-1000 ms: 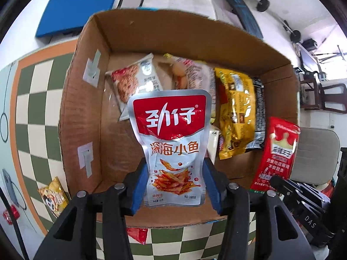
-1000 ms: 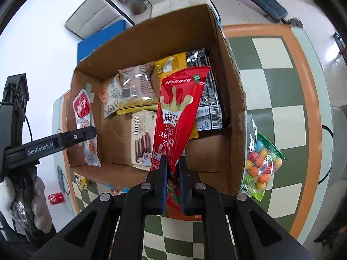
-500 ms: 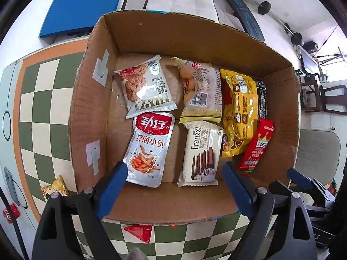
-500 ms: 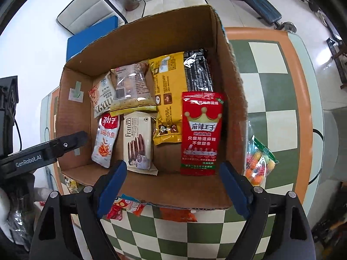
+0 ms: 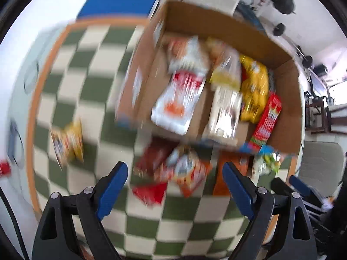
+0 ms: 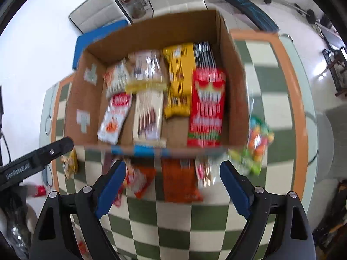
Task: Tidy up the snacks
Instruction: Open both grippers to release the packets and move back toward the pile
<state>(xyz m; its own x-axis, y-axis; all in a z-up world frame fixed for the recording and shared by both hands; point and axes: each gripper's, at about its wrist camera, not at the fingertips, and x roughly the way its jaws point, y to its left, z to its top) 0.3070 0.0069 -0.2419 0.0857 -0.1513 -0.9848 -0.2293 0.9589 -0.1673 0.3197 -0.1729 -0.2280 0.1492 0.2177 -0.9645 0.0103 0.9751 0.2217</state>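
Note:
The cardboard box [image 6: 236,91] holds several snack packets lying flat. Among them are a silver-and-red fish pouch [image 6: 113,117] [image 5: 177,106] and a long red packet [image 6: 206,108] [image 5: 265,125]. My left gripper [image 5: 174,169] is open and empty above loose orange and red packets [image 5: 188,173] in front of the box. My right gripper [image 6: 173,165] is open and empty too, over an orange packet [image 6: 180,179] on the table. One black finger [image 6: 49,151] of the left gripper shows at the left of the right wrist view. Both views are motion-blurred.
The checkered table [image 6: 195,223] has an orange rim. A bag of coloured candies [image 6: 258,143] lies right of the box, and a small yellow packet [image 5: 68,143] left of it. A red can [image 6: 40,190] sits at the left edge, with a blue mat [image 5: 117,0] beyond the table.
Both grippers opened and let go: the fish pouch and the long red packet now lie in the box. Both grippers drew back from the box to the loose packets in front.

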